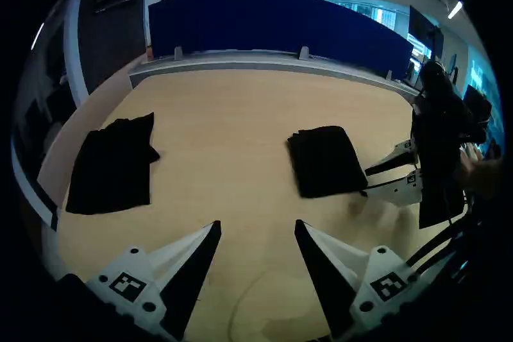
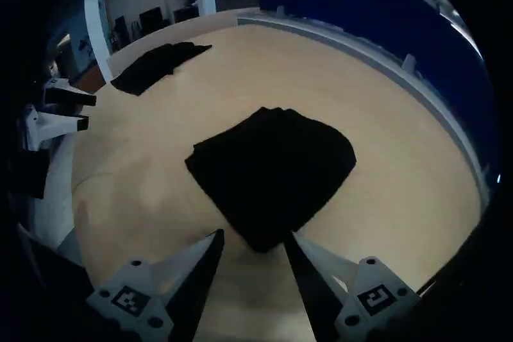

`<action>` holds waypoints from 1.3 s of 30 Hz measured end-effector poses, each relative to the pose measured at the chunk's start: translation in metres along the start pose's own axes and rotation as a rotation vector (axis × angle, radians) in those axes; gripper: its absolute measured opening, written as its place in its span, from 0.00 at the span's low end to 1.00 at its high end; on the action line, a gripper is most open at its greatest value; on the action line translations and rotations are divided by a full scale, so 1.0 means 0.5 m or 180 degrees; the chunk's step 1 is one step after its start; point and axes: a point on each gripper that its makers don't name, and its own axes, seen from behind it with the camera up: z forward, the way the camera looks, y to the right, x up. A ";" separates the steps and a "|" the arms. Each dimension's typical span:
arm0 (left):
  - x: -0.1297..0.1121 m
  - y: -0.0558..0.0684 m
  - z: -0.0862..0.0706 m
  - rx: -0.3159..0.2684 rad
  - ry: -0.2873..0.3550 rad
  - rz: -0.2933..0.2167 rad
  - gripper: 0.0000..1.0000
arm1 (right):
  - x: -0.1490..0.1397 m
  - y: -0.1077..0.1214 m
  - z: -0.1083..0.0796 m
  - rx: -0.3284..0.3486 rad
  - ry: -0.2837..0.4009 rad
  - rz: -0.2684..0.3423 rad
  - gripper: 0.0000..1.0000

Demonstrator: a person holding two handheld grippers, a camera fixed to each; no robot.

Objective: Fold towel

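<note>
A folded black towel (image 1: 326, 161) lies flat on the light wooden table (image 1: 243, 117). My right gripper (image 1: 365, 183), held by a hand in a dark sleeve, is at the towel's right edge. In the right gripper view this towel (image 2: 272, 172) sits just ahead, and its near corner reaches in between the spread fingers of my right gripper (image 2: 253, 236), which is open. My left gripper (image 1: 256, 226) is open over bare table, well short of the towel. It also appears far left in the right gripper view (image 2: 90, 112). A second black towel (image 1: 112, 165) lies loosely spread at the table's left side.
A blue partition (image 1: 276, 24) runs along the table's far edge. The second black towel (image 2: 157, 63) rests near the far left corner in the right gripper view. Bare tabletop (image 2: 397, 169) surrounds the folded towel.
</note>
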 end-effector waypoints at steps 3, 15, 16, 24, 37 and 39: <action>-0.001 0.004 0.001 -0.0007 -0.0005 0.0011 0.85 | -0.011 0.004 0.000 -0.0018 -0.0022 0.0028 0.69; -0.006 0.011 0.000 -0.0028 -0.0009 0.0020 0.85 | -0.024 0.015 0.009 -0.0064 -0.0061 0.0085 0.50; -0.007 0.011 0.000 -0.0027 -0.0009 0.0020 0.85 | -0.024 0.015 0.010 -0.0062 -0.0061 0.0087 0.50; -0.011 0.009 0.001 -0.0027 -0.0011 0.0029 0.85 | -0.025 0.019 0.012 -0.0095 -0.0067 0.0103 0.29; -0.012 0.007 0.000 -0.0029 -0.0009 0.0038 0.85 | -0.032 0.020 0.013 -0.0118 -0.0076 0.0106 0.02; -0.014 0.006 0.001 -0.0030 -0.0010 0.0038 0.85 | -0.031 0.021 0.013 -0.0120 -0.0068 0.0094 0.02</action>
